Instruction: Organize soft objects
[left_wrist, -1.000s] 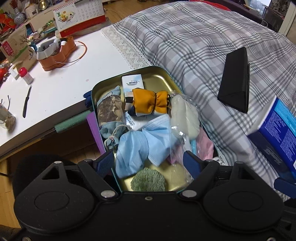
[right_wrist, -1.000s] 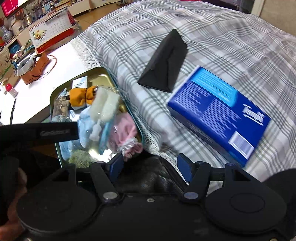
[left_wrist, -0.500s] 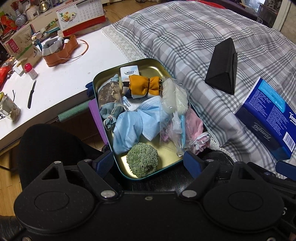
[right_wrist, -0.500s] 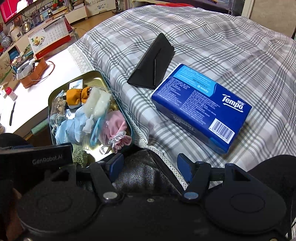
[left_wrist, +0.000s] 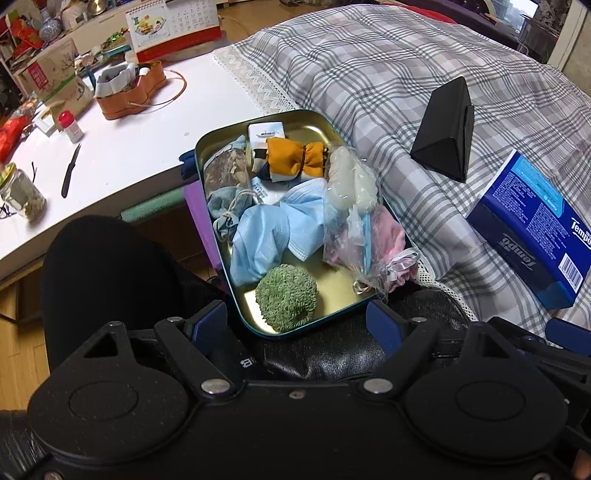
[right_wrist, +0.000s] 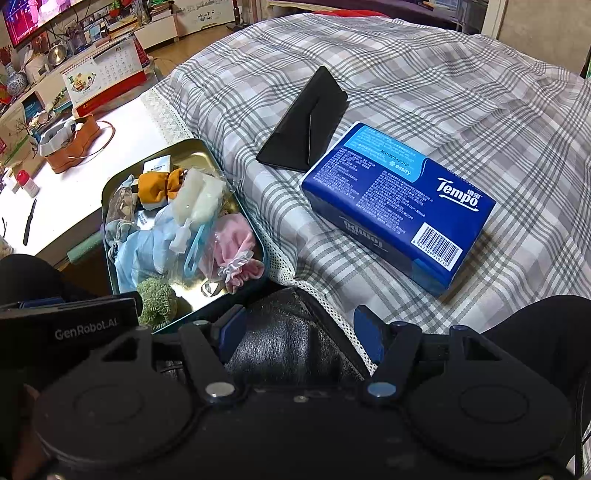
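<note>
A gold metal tin (left_wrist: 314, 123) (right_wrist: 199, 147) lies on the edge of a plaid bed. It holds soft things: a green fuzzy ball (left_wrist: 287, 297) (right_wrist: 157, 297), a blue face mask (left_wrist: 269, 232), an orange cloth bundle (left_wrist: 295, 158), a white pouch in clear plastic (left_wrist: 351, 184) and a pink pouch (left_wrist: 391, 240) (right_wrist: 232, 243). My left gripper (left_wrist: 297, 323) is open and empty, just short of the tin's near end. My right gripper (right_wrist: 299, 328) is open and empty over a black leather surface to the right of the tin.
A blue Tempo tissue pack (right_wrist: 399, 199) (left_wrist: 535, 229) and a black triangular case (right_wrist: 306, 122) (left_wrist: 447, 144) lie on the bed. A white desk (left_wrist: 129, 147) at left carries a knife (left_wrist: 70, 170), a jar (left_wrist: 22, 192), an orange pouch and a calendar.
Both grippers have drawn back from the tin, so the whole tin and more of the bed now show. Nothing in the tin has moved.
</note>
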